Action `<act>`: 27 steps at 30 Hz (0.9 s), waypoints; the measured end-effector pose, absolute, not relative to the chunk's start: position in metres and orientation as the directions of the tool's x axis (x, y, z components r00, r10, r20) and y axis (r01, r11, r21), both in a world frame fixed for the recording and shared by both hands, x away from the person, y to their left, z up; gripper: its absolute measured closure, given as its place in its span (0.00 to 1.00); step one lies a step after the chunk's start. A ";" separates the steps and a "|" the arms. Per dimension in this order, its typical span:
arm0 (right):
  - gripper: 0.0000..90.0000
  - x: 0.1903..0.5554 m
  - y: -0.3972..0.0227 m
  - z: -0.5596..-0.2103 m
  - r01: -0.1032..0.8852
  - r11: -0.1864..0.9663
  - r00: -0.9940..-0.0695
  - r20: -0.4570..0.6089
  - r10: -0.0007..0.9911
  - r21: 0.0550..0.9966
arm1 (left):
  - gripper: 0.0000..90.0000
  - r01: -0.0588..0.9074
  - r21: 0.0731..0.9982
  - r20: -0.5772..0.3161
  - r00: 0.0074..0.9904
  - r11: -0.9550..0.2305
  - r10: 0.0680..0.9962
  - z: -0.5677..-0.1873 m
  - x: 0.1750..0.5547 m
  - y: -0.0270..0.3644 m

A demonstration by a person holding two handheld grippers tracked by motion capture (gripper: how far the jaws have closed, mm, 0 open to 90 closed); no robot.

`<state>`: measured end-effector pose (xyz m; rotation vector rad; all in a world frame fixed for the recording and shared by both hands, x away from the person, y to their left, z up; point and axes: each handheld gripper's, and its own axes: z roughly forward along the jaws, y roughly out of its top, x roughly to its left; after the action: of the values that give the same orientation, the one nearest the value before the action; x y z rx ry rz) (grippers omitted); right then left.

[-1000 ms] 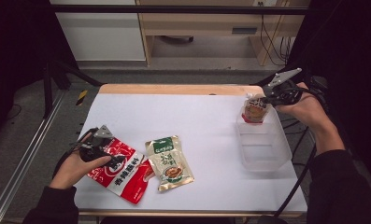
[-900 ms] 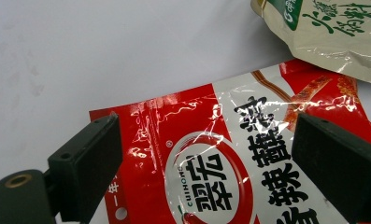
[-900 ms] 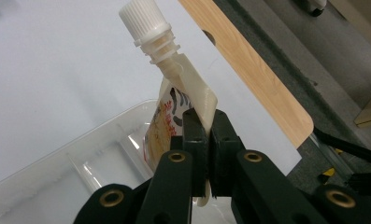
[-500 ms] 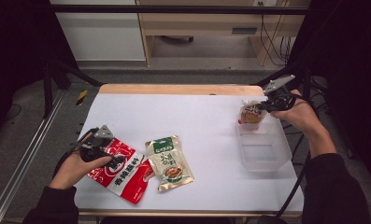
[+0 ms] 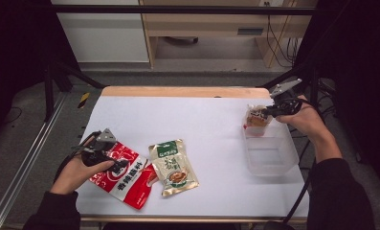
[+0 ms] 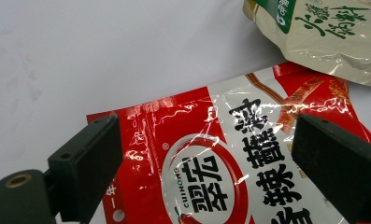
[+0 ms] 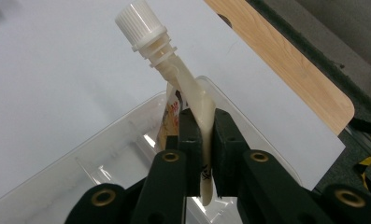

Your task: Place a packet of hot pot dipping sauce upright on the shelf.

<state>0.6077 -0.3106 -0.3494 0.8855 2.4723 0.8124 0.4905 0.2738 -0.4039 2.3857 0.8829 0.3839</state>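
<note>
Spout pouch [image 7: 189, 100]: pinched edge-on between your right fingers [image 7: 190, 140], cap up, over the tub's [image 5: 269, 155] far end. Left fingers [image 6: 92, 154] spread over the red sachet [image 5: 125, 175] on the bench [image 5: 202, 120].

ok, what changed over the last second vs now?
The right gripper carried the spouted pouch down toward the far end of the clear container. Its jaws have just been opening slightly, with the pouch between them and the pads pressing on it. The left gripper stayed open over the red packet; the green-topped packet didn't move.
</note>
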 end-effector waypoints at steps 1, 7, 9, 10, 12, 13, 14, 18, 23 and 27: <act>0.90 0.608 -0.310 -0.349 0.458 0.625 -0.716 -0.155 0.681 0.633 | 0.10 0.506 0.594 0.070 0.742 -0.626 0.667 -0.404 0.490 0.274; 0.66 0.605 -0.307 -0.347 0.483 0.604 -0.697 -0.139 0.703 0.634 | 0.10 0.504 0.597 0.074 0.740 -0.624 0.668 -0.402 0.490 0.275; 0.54 0.602 -0.305 -0.344 0.479 0.602 -0.686 -0.156 0.711 0.638 | 0.10 0.504 0.596 0.073 0.741 -0.625 0.668 -0.401 0.490 0.275; 0.49 0.599 -0.304 -0.342 0.473 0.600 -0.679 -0.167 0.715 0.645 | 0.10 0.502 0.599 0.075 0.741 -0.624 0.668 -0.401 0.489 0.275; 0.42 0.593 -0.302 -0.338 0.461 0.588 -0.663 -0.183 0.726 0.664 | 0.10 0.502 0.600 0.074 0.741 -0.623 0.667 -0.401 0.489 0.274; 0.35 0.588 -0.300 -0.335 0.445 0.589 -0.650 -0.209 0.731 0.675 | 0.10 0.499 0.599 0.077 0.743 -0.627 0.665 -0.401 0.490 0.273; 0.33 0.585 -0.298 -0.333 0.440 0.590 -0.642 -0.221 0.734 0.678 | 0.10 0.500 0.595 0.075 0.745 -0.629 0.663 -0.401 0.490 0.272; 0.26 0.575 -0.290 -0.328 0.429 0.570 -0.628 -0.223 0.746 0.701 | 0.10 0.491 0.593 0.081 0.752 -0.638 0.654 -0.402 0.489 0.267; 0.17 0.556 -0.272 -0.313 0.400 0.556 -0.616 -0.235 0.752 0.729 | 0.10 0.484 0.590 0.086 0.758 -0.646 0.647 -0.403 0.488 0.264; 0.16 0.546 -0.262 -0.307 0.370 0.553 -0.613 -0.250 0.749 0.747 | 0.10 0.479 0.593 0.087 0.760 -0.647 0.644 -0.401 0.487 0.263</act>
<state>0.5457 -0.2625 -0.3071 0.8974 2.2316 0.8919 0.4870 0.2630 -0.4007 2.4010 0.8407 0.3931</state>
